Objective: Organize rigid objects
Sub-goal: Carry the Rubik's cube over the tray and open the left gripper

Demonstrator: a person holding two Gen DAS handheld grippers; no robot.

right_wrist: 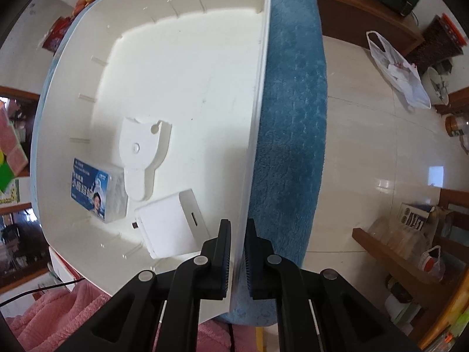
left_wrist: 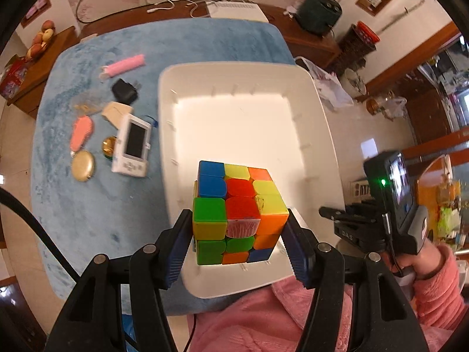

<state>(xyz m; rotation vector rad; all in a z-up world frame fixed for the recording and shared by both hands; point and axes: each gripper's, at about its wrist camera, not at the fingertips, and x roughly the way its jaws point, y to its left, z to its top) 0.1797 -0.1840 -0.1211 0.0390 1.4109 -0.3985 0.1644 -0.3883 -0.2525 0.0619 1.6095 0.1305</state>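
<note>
Puzzle cube (left_wrist: 239, 212) over white bin (left_wrist: 319, 117)
Left gripper (left_wrist: 238, 243) clamps the cube between its pads above the bin's near end; right gripper (right_wrist: 237, 252) is pinched shut on the bin's side wall.

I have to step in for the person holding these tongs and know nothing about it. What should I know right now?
Left tongs: gripping the colour cube, held over the white bin.
Right tongs: clamped on the bin's wall.
Done: blue-label box, white bracket and white charger lie in the bin.
Left: release the cube, then move the handheld device, pink roller and other small items off the blue cloth.
</note>
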